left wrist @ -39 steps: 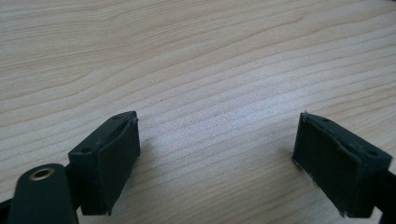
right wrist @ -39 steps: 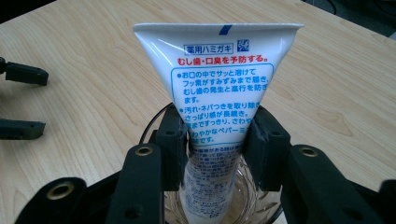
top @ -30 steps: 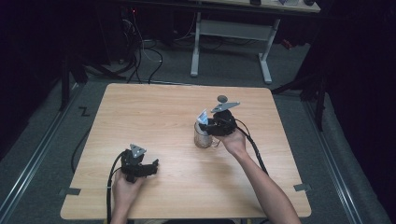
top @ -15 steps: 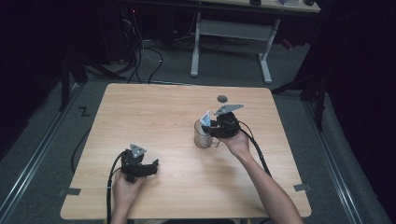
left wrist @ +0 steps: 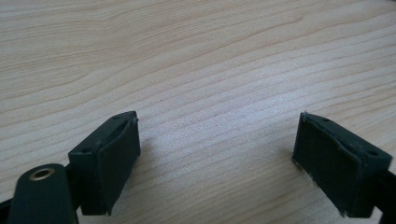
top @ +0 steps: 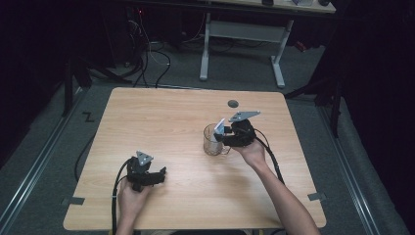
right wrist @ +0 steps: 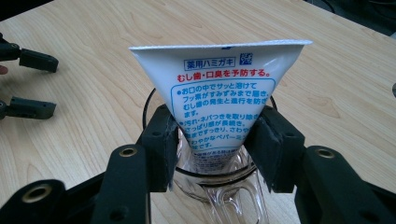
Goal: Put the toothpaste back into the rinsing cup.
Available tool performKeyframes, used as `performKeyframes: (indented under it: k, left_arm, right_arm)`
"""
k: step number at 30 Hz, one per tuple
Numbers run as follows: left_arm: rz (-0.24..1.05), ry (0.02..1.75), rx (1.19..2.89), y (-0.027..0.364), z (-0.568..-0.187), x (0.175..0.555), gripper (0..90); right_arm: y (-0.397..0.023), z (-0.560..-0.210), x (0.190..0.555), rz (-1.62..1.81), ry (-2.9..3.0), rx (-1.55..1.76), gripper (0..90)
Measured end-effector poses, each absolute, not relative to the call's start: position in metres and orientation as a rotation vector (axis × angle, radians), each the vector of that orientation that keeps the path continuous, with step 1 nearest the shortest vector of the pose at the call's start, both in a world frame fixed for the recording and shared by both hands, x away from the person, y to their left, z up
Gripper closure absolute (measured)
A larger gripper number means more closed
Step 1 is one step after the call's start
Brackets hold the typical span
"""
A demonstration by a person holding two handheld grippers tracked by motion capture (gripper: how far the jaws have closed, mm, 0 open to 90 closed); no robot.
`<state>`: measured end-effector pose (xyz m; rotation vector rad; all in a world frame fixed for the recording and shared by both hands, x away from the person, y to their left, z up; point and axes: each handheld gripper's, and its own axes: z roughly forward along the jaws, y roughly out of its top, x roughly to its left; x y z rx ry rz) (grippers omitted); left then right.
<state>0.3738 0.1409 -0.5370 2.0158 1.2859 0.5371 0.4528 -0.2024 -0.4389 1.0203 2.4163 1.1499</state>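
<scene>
While the tube (right wrist: 219,100) stands in the mug (top: 212,141), the right gripper (right wrist: 217,140) flanks it — jaws just opening, pads barely off it. Left gripper (left wrist: 219,158) rests on the table (top: 161,117) — jaws wide, empty.

High view: fixed above the person's side, looks forward and down, whole table (top: 161,112) far off. Left gripper view: rides low, close to bare wood, faces along its own jaws. Right gripper view: close over the glass mug (right wrist: 219,186) and tube (right wrist: 219,102), faces across the table; shares left gripper (right wrist: 28,84) with high view (top: 147,176).
</scene>
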Motion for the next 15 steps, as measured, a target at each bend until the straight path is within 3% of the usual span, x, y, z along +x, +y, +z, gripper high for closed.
performKeyframes:
  k: [15]
  left_arm:
    - [0.537,1.286,2.016,0.1409,-0.5370,0.3739,14.7]
  right_arm:
    - [-0.2041,-0.4371,0.4476,1.147,2.403,1.003,47.0]
